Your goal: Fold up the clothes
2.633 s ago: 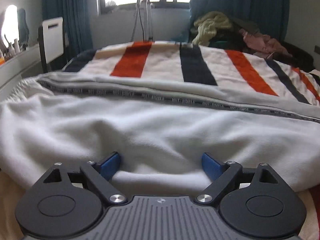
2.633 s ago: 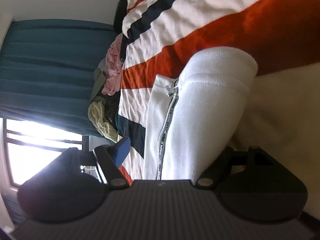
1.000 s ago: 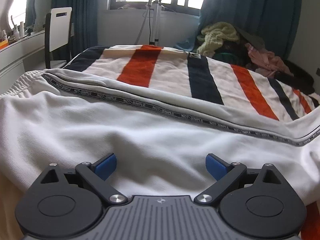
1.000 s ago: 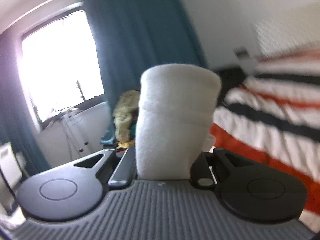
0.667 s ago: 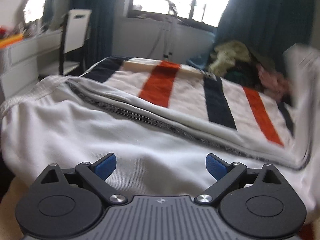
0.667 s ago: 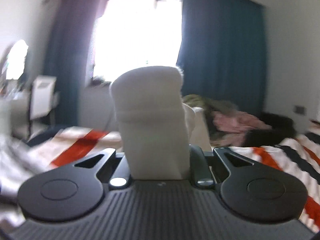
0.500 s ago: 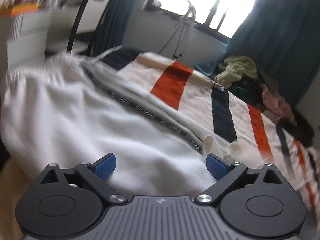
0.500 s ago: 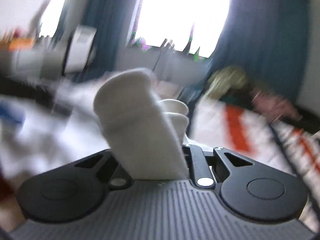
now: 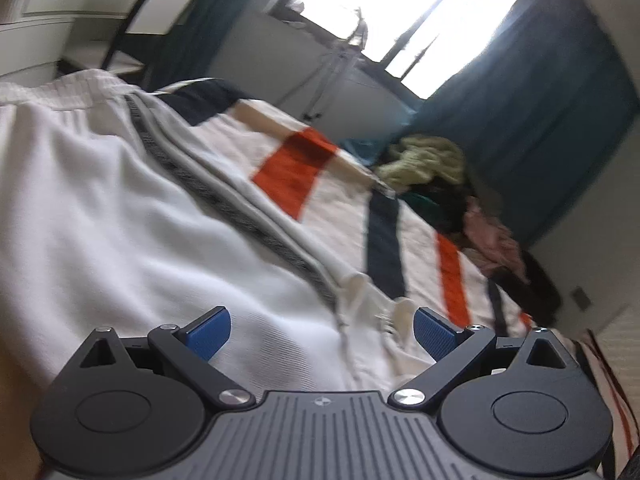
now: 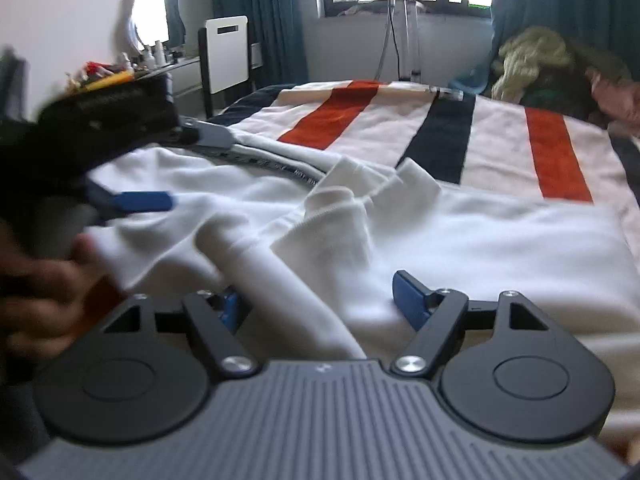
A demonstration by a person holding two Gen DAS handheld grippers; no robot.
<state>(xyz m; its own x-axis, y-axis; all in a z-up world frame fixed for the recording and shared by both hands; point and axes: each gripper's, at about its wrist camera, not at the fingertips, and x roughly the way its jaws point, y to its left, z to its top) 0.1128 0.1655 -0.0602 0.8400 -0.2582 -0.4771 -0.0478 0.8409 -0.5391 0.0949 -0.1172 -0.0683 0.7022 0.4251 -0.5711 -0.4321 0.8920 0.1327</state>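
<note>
A white zip jacket with a dark lettered band lies on the striped bed; it also shows in the right wrist view. My left gripper is open and empty just above the jacket's body. It also shows in the right wrist view at the left, open. My right gripper is open; the white ribbed sleeve cuff lies loose between its fingers on the jacket. The collar sits folded beyond.
The bed has an orange, black and cream striped blanket. A clothes pile lies at its far right. A white chair and a cluttered desk stand left. Teal curtains flank the window.
My right gripper swung the sleeve cuff over onto the jacket and opened, letting it go. My left gripper stayed open and tilted to the right over the jacket.
</note>
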